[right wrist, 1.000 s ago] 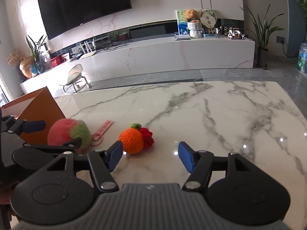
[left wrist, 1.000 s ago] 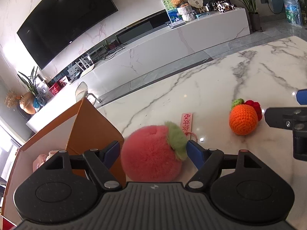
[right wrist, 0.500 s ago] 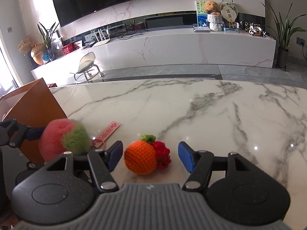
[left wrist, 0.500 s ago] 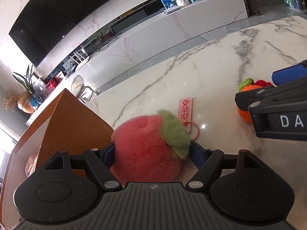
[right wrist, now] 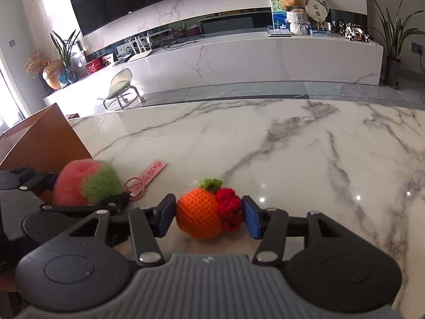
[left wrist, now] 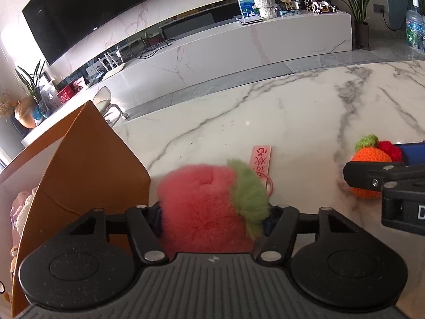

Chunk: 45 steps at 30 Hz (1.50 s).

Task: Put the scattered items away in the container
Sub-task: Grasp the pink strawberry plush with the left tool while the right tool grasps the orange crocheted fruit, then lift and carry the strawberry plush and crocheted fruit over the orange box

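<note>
The orange box (left wrist: 87, 164) stands at the left edge of the marble table (left wrist: 292, 111), open at the top, and everything else lies to its right. Inside it, low against its near wall, some pale pink and cream soft things (left wrist: 21, 202) show, too cut off to name.

Just right of the box, the left gripper (left wrist: 212, 218) is clenched on the pink plush peach (left wrist: 202, 202), its blue pads pressed into the fur on both sides, with the green leaf tuft turned to the right. Whether the peach is clear of the marble cannot be told. From the right wrist camera the peach (right wrist: 79, 183) sits close against the box's right wall (right wrist: 39, 138).

Right of the peach, and a little farther from the camera, a pink tag with red characters (right wrist: 148, 178) lies flat on the marble, its loop end touching the plush.

Farther right of the box, the crochet orange (right wrist: 199, 212) with a green top and a red knitted bit rests on the table. The right gripper (right wrist: 208, 216) has a blue pad at each side of it, touching or just short of touching; whether it is squeezing cannot be told
</note>
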Each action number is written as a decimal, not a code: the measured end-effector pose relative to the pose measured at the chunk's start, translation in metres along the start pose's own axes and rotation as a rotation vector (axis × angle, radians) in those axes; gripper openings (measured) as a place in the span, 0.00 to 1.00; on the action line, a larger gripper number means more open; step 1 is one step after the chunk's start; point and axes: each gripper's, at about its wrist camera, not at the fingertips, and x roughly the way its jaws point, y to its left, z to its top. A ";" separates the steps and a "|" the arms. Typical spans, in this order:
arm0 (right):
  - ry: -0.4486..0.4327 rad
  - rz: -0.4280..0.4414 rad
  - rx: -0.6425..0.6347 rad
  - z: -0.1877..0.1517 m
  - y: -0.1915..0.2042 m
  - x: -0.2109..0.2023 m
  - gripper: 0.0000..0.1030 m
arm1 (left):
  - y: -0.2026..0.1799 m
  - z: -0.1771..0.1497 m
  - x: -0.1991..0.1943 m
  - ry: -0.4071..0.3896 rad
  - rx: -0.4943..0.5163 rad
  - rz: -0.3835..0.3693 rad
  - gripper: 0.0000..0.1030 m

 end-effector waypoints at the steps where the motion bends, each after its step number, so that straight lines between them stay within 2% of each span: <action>1: 0.001 -0.003 0.006 -0.001 -0.002 -0.002 0.55 | -0.001 -0.002 -0.003 -0.002 0.007 -0.007 0.62; 4: 0.003 -0.019 0.010 -0.008 -0.004 -0.011 0.55 | -0.003 -0.007 -0.011 -0.003 0.003 -0.049 0.56; 12: 0.005 -0.063 0.033 -0.029 -0.011 -0.045 0.54 | -0.021 -0.030 -0.049 -0.054 0.055 -0.158 0.52; 21: -0.006 -0.077 0.029 -0.052 -0.002 -0.096 0.54 | -0.033 -0.055 -0.104 -0.133 0.119 -0.227 0.51; 25: -0.013 -0.079 0.042 -0.060 0.004 -0.121 0.54 | -0.027 -0.060 -0.130 -0.157 0.109 -0.245 0.51; 34: -0.088 -0.074 0.022 -0.060 0.032 -0.181 0.54 | 0.010 -0.059 -0.195 -0.265 0.035 -0.238 0.50; 38: -0.125 -0.044 -0.023 -0.054 0.058 -0.199 0.54 | 0.038 -0.054 -0.219 -0.313 -0.012 -0.205 0.50; 45: -0.185 0.042 -0.118 -0.029 0.113 -0.212 0.54 | 0.097 -0.048 -0.233 -0.330 -0.088 -0.134 0.50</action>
